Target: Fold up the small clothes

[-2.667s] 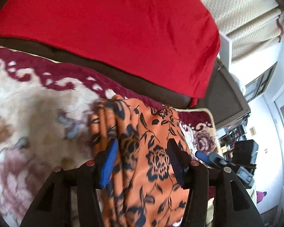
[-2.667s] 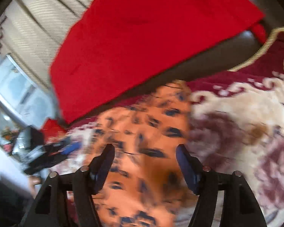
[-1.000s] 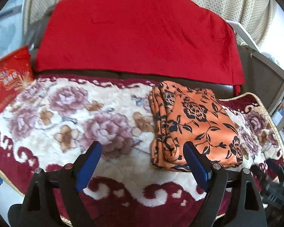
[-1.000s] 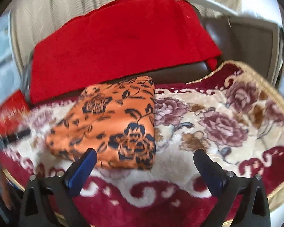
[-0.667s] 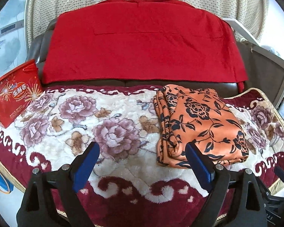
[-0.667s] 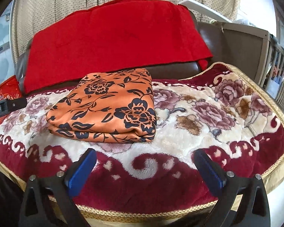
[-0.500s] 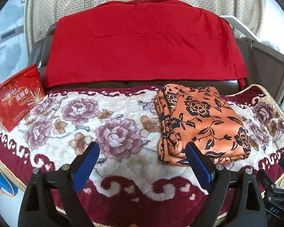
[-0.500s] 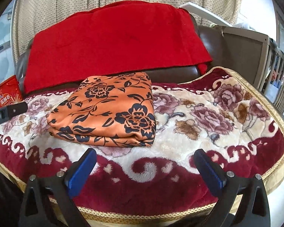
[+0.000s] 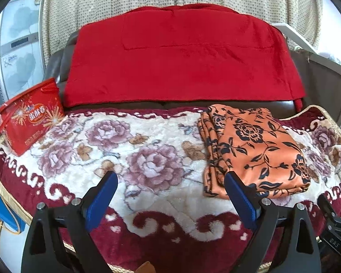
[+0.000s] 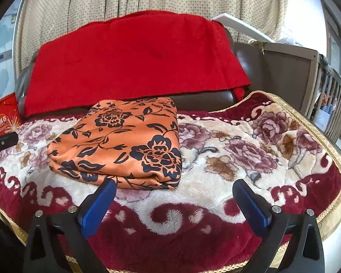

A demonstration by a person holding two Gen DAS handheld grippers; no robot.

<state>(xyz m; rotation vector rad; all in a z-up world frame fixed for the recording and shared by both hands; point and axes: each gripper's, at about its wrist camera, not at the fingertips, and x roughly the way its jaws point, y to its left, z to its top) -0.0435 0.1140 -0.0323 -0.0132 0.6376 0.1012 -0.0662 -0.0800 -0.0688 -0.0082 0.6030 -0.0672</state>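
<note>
The folded orange floral garment (image 9: 252, 150) lies on the floral blanket (image 9: 129, 159), long axis toward 12 o'clock, at 1 o'clock from the left gripper (image 9: 170, 195) and 11 o'clock from the right gripper (image 10: 174, 200). Both jaws are held wide apart, empty.

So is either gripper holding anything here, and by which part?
Nothing is held. The left gripper and right gripper are both open and empty; the folded orange floral garment lies free on the blanket.

Both hand-held grippers, left (image 9: 170, 195) and right (image 10: 174, 201), have let go of the folded orange floral cloth (image 9: 254, 150) and backed away, their jaws now spread wide.
</note>
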